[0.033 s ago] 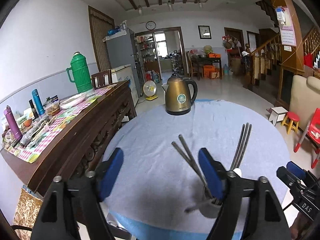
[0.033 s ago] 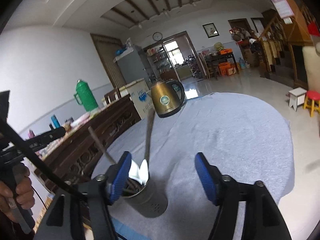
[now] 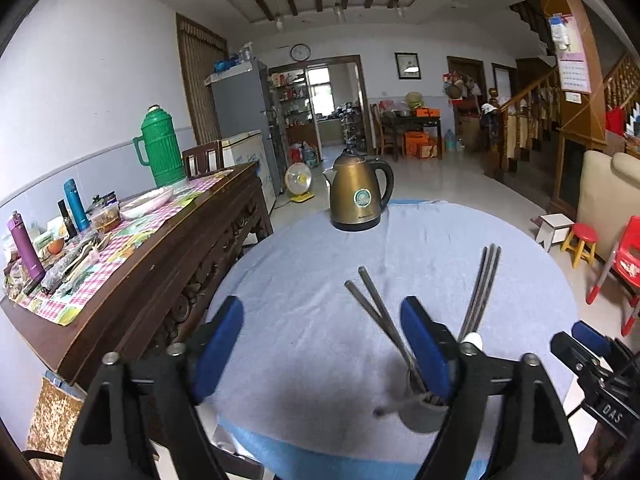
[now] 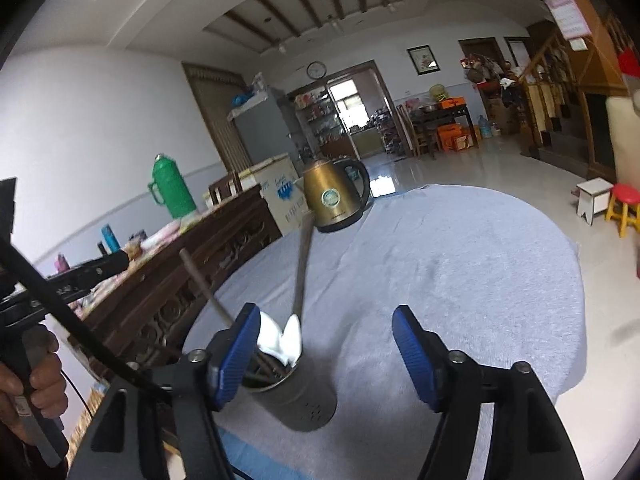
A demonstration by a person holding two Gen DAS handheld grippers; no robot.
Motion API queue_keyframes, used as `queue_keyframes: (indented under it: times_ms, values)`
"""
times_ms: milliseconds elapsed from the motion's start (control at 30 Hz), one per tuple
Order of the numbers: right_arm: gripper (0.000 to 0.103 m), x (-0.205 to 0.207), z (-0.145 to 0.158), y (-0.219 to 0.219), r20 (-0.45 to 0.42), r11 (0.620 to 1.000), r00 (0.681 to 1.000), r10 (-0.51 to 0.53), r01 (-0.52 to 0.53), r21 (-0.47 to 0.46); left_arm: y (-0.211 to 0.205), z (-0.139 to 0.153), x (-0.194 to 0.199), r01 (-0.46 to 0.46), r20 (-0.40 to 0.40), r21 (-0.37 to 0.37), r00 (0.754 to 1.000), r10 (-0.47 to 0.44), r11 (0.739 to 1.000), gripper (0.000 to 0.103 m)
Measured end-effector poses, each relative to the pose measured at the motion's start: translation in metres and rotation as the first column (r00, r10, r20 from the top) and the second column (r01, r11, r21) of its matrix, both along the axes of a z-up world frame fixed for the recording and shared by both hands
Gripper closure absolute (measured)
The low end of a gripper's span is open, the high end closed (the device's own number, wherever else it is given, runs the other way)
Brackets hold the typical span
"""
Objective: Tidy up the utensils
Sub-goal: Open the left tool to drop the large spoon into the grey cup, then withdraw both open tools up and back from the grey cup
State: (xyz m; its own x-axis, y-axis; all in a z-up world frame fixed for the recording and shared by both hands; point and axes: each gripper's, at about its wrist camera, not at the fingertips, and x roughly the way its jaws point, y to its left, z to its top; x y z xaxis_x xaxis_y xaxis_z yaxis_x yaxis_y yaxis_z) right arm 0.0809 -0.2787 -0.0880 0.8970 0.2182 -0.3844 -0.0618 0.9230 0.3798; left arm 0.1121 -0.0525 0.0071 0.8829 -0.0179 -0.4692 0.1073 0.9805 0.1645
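Observation:
A perforated metal utensil holder [image 4: 298, 398] stands near the front edge of the round table [image 3: 304, 264], which has a pale blue cloth. Steel chopsticks [image 3: 370, 300] and white spoons [image 4: 282, 336] stick out of it. My left gripper [image 3: 322, 344] hovers over the cloth, its jaws opening with nothing between them; the holder [image 3: 424, 416] shows just behind its right finger. My right gripper [image 4: 324, 354] is also opening. The holder sits low beside its left finger, and neither pad presses on it. In the right wrist view a hand [image 4: 36, 384] holds the left gripper's handle.
A bronze electric kettle [image 3: 358, 196] stands at the table's far side. A dark carved sideboard [image 3: 168, 240] along the left wall carries a green thermos [image 3: 160, 148], bottles and clutter. Small stools [image 3: 580, 240] and a red chair stand on the floor to the right.

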Motion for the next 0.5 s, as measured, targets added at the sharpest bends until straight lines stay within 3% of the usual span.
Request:
queue_keyframes:
  times_ms: [267,500]
  values:
    - [0.026,-0.024,0.019,0.04,-0.05,0.995,0.998,0.025,-0.03,-0.094,0.012,-0.005,-0.037,0.03,-0.008,0.041,1.0,-0.03,0.999,0.014]
    - [0.025,-0.044,0.04,0.062,-0.071,0.988,0.997,0.018,-0.028,-0.151,0.027,-0.01,-0.051,0.002,-0.026,0.021,1.0,-0.002,1.0,0.014]
